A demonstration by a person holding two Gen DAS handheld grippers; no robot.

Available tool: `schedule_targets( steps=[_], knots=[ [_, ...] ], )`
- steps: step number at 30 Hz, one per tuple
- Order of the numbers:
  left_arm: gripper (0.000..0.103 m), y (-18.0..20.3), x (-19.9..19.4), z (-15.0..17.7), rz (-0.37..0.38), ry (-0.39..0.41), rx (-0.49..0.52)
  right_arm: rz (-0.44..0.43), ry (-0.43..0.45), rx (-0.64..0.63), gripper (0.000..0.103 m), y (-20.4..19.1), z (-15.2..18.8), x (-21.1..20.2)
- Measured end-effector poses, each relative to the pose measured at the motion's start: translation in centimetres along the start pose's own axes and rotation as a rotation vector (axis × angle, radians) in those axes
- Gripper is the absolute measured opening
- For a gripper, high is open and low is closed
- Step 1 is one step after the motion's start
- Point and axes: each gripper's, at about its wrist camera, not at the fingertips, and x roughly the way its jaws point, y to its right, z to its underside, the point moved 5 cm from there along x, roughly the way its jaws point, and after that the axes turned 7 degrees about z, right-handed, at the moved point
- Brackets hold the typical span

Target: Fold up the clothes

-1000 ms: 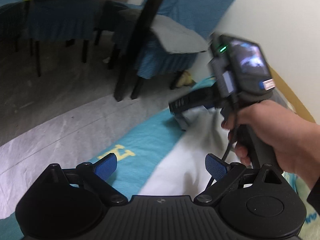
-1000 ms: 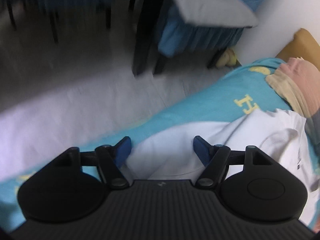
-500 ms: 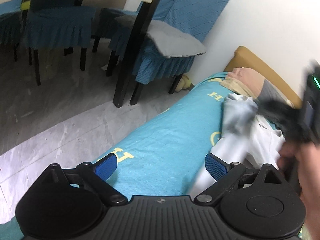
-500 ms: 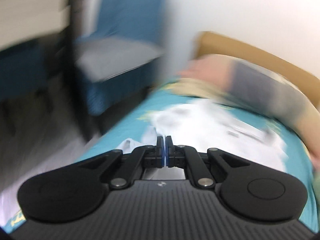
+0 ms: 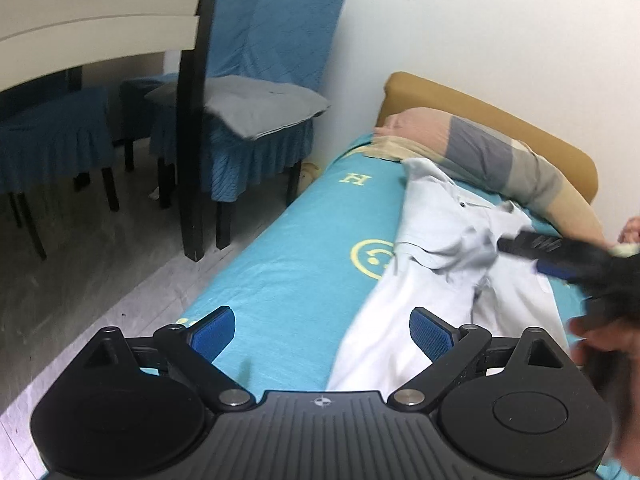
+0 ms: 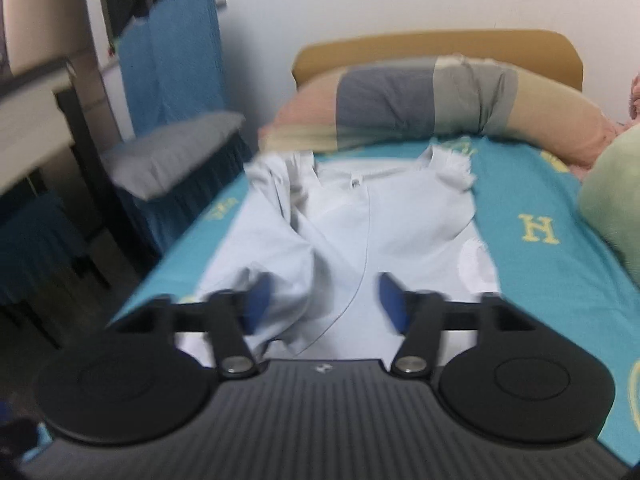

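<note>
While both my left gripper (image 5: 322, 330) and right gripper (image 6: 320, 302) gape empty, I judge the shirt (image 6: 376, 220) below the pillow (image 6: 424, 100) part-folded: one side lapped, rest remaining.

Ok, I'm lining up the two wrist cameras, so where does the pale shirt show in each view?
Left wrist: the pale shirt lies right of centre on the teal bedsheet, running from the striped pillow down toward the open left gripper.
Right wrist: the shirt lies centre frame, spread flat, just ahead of the open right gripper.
Shared landmark: the striped pillow against the tan headboard.
</note>
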Motion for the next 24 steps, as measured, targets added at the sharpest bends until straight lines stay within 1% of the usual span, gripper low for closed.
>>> schedule_targets(
  steps=[3,5,9,11,15,17,20,24],
  knots=[
    [0.095,0.7,-0.5,0.2,0.019,-0.011,-0.011,-0.045,0.001,0.037,0.067,0.6,-0.5,-2.9],
    [0.095,1.0,-1.0,0.2,0.026,-0.016,-0.011,-0.059,0.006,0.051,0.067,0.8,-0.6,-6.3],
    [0.095,2.1,-2.6,0.2,0.035,-0.005,0.052,-0.094,0.012,0.051,0.067,0.9,0.4,-13.3],
    [0.095,2.8,-3.5,0.2,0.041,0.003,0.087,-0.087,0.019,0.052,0.067,1.0,0.9,-16.3],
    [0.095,4.1,-5.2,0.7,0.071,0.002,0.12,-0.089,0.047,0.079,0.067,1.4,2.5,-21.0],
    [0.095,4.5,-5.6,1.0,0.086,-0.014,0.122,-0.086,0.056,0.107,0.067,1.9,3.2,-22.4],
    [0.094,4.8,-5.6,1.4,0.112,-0.045,0.11,-0.106,0.043,0.153,0.067,2.6,3.9,-23.2],
    [0.094,4.9,-5.4,1.8,0.07,-0.059,0.142,-0.097,0.044,0.168,0.067,3.4,3.9,-23.1]
  ],
)
